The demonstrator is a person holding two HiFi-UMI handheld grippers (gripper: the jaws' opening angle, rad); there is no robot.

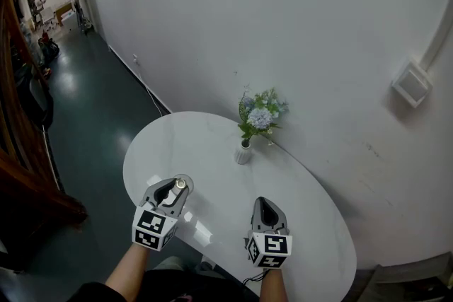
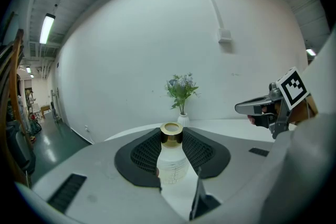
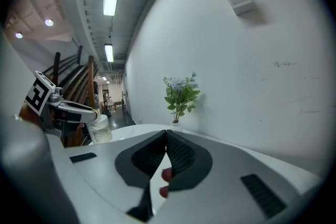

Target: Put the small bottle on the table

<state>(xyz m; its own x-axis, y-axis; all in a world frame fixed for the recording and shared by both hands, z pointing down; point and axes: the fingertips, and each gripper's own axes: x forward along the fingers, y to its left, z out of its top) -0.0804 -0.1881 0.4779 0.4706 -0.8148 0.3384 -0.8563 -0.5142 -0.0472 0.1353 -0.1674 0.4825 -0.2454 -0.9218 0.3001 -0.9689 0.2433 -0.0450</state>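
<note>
**Item: small bottle** (image 2: 171,162). Clear body, gold cap, upright. Clamped between the jaws of the left gripper (image 2: 171,140), cap level with the jaw tips, body reaching below them. Poised over the near-left part of the table (image 1: 212,145). Contact with the top not determinable from any view.

**Item: right gripper** (image 3: 167,136). Jaws pressed together, nothing between. Parked beside the left one, well apart from it, over the table's near side.

**Item: vase of flowers** (image 1: 243,152). Ahead of both grippers, well beyond the bottle. No obstacle.

**Step in hand, as judged:** setting down.

**Handling notes:**
- Carry slightly forward first (apparently close to the table edge on the left gripper's outer side).
- Lower straight and upright until flat on the base.
- Release only after full seating, spreading the jaws evenly to avoid nudging a light, narrow-based thing.
- Withdraw backward along the jaws, not sideways.
- Right gripper best left idle and out of the way.
</note>
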